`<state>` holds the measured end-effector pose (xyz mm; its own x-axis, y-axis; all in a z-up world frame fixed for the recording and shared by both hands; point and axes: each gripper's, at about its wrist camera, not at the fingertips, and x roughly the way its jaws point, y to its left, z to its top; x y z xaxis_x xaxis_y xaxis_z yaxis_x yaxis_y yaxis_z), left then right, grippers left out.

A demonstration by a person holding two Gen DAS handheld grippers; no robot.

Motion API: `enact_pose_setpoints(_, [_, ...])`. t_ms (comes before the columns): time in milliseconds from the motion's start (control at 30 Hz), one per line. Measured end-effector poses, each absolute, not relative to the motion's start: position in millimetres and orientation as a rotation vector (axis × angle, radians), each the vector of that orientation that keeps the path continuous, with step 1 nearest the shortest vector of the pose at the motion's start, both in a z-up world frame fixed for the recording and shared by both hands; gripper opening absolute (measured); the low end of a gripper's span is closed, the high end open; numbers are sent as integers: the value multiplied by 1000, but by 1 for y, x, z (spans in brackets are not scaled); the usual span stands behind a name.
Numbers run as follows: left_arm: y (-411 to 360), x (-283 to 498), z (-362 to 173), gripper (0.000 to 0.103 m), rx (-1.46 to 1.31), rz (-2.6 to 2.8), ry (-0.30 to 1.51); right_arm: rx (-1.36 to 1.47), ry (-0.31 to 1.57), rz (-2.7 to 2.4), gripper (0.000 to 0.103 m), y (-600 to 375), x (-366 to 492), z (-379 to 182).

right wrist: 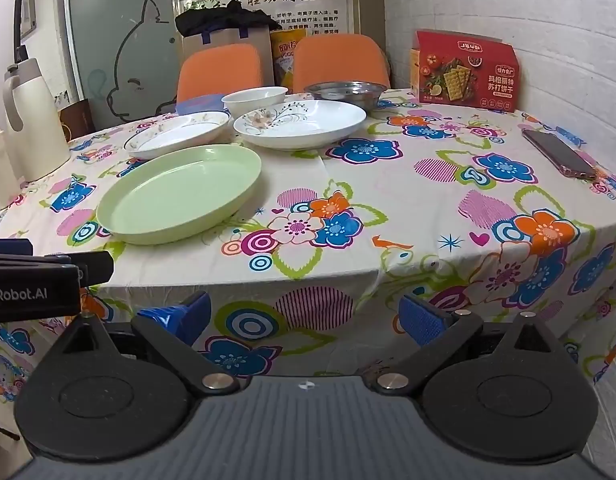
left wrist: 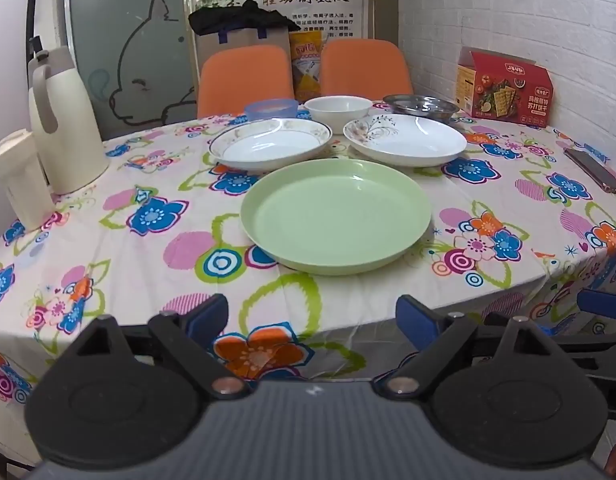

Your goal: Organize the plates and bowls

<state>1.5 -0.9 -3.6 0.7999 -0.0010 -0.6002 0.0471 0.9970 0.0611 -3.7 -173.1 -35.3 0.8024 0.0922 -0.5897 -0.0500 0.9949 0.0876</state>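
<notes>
A green plate lies nearest me on the flowered tablecloth. Behind it sit a gold-rimmed white plate on the left and a white plate with a branch print on the right. Further back stand a blue plastic bowl, a white bowl and a steel bowl. My left gripper hangs open before the table's front edge, empty. My right gripper is open too, holding nothing.
A cream thermos jug and a white container stand at the left. A red cracker box sits by the brick wall, a phone lies at the right. Two orange chairs stand behind.
</notes>
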Motion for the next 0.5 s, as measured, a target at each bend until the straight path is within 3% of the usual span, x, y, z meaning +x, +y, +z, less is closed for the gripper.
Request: enact_pose_setpoints(500, [0,-3,1,90,75,-31,632,61,624,77,88,-171,-7,-32])
